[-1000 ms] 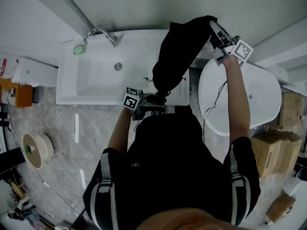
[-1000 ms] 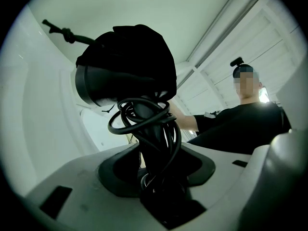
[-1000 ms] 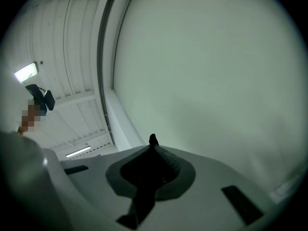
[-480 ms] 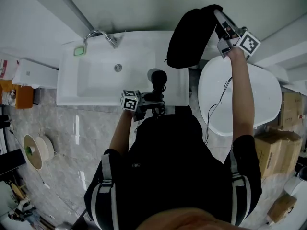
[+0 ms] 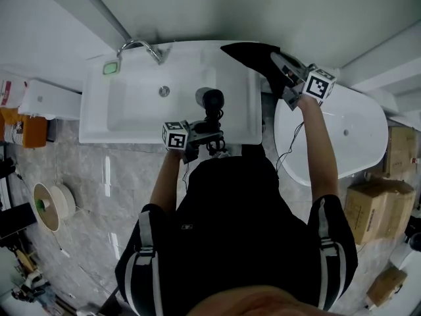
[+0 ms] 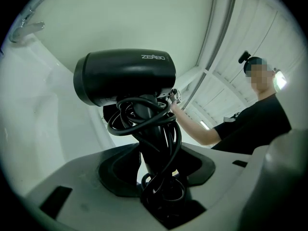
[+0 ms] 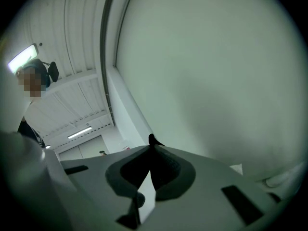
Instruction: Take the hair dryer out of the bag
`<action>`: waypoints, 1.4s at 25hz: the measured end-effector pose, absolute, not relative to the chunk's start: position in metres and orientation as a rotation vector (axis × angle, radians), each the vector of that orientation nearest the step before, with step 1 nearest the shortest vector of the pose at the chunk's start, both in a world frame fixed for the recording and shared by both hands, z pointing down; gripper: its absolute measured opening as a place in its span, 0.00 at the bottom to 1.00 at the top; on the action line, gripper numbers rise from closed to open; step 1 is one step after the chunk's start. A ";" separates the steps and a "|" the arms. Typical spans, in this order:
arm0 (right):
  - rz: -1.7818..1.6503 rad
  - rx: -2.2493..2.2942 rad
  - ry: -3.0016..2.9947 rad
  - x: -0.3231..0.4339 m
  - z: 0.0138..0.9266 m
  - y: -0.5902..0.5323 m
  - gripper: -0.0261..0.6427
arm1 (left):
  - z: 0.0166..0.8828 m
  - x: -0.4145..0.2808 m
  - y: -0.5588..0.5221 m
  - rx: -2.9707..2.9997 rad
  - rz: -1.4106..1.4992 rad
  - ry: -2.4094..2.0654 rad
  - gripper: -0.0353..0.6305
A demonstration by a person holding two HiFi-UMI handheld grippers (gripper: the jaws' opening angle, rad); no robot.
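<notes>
Hair dryer point(image 5: 212, 101) is out of the bag point(image 5: 250, 52): glossy black barrel, cord looped round the handle, upright over the sink's point(image 5: 99, 120) front right edge. Left gripper point(image 5: 209, 135) clamps handle and cord; right gripper point(image 5: 281, 68), jaws pressed together, pinches the limp bag over the back right corner. Removal looks done; only setting the 2 things down seems left.

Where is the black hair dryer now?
Head view, centre: the black hair dryer is above the right end of the white sink, handle clamped in the left gripper, with the black fabric bag in the right gripper to its upper right.
</notes>
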State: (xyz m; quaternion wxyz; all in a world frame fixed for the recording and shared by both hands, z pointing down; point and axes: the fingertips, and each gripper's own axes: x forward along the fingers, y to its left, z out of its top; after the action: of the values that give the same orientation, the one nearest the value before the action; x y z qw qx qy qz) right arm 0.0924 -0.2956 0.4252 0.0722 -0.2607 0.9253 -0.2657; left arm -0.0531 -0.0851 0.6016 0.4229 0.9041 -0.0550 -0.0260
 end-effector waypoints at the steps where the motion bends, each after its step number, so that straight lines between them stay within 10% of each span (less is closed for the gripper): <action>1: -0.800 -0.768 2.778 0.089 0.424 -0.290 0.14 | 0.601 -0.054 -0.085 2.266 -0.064 -0.138 0.35; 35: -1.008 -0.716 3.095 0.015 0.600 -0.101 0.14 | 0.606 -0.034 -0.077 2.246 -0.059 -0.129 0.35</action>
State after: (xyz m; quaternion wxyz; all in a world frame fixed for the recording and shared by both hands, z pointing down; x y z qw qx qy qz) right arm 0.0152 -0.1008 0.6002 -0.0953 -0.2138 0.9244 -0.3012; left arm -0.0343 -0.0773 0.6059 0.4308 0.9006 -0.0517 -0.0235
